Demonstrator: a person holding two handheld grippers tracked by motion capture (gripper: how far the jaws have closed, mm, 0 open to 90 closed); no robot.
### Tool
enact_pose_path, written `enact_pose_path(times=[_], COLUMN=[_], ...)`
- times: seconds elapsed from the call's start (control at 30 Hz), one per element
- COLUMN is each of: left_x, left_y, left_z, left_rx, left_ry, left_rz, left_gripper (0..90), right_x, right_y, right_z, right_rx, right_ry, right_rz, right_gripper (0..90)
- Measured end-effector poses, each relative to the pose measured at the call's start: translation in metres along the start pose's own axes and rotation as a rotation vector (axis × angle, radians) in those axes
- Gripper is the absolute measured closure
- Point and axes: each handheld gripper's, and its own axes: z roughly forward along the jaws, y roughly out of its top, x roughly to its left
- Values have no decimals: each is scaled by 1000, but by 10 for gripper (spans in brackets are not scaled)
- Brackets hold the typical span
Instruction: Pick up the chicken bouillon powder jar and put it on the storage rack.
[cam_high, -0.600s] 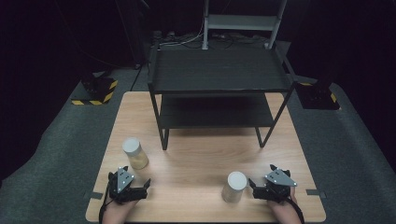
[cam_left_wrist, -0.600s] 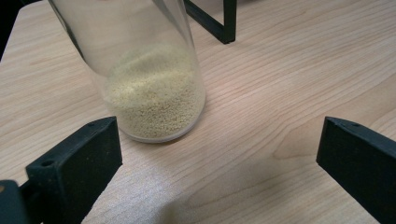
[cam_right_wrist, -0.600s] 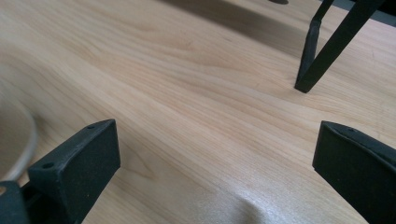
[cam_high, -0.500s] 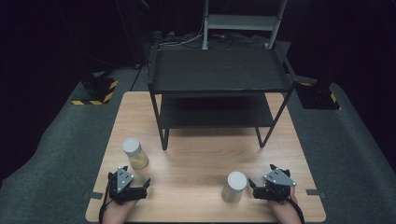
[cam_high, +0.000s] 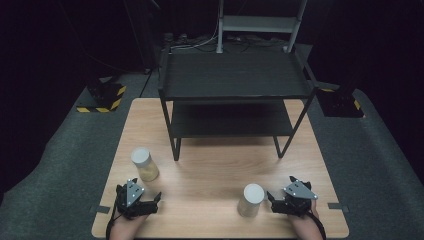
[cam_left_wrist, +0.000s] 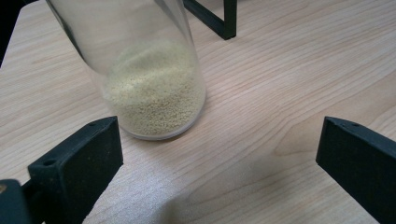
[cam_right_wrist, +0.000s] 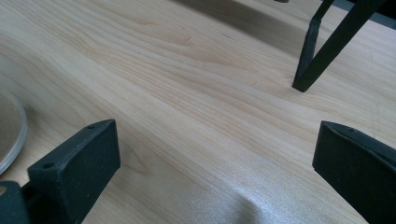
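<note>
Nothing changes between the earlier pictures and now: the left gripper (cam_high: 134, 199) and right gripper (cam_high: 291, 198) sit in the same places, jaws equally wide, with each jar (cam_high: 144, 164) the same way off them.

jar (cam_left_wrist: 149, 70) top cropped, second jar (cam_right_wrist: 9, 130) mostly cropped

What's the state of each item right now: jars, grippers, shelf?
left jar: upright on the table, white lid on, partly filled with pale yellow grains, not gripped.
right jar: upright, white lid on, not gripped, just beside the right gripper.
left gripper: jaws wide open, nothing between them, jar ahead of it.
right gripper: jaws wide open, holding nothing.
shelf rack: standing at the far side of the table, both tiers bare.
</note>
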Motion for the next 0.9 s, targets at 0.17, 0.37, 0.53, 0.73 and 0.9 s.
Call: enact_pose_path(times=[0.17,0.37,0.53,0.73,0.9], left_x=[4,5,9,9,13], left_y=[0,0,0,-2,-3], left_z=[0,0,1,0,0], left_rx=[0,1,3,-8,-17], left_ry=[-9,-8,-19,-24,-37], left_rz=[-21,-42,-65,-47,-65], left_gripper=[10,10,10,10,12], right_x=[-1,-1,-3,-2,-2], right_y=[-2,-1,0,-1,0], right_z=[-1,-1,0,0,0], right_rx=[-9,-7,0,-4,0], right_ry=[5,6,13,10,9], right_rz=[1,1,3,3,-2], right_gripper=[2,2,2,2,2])
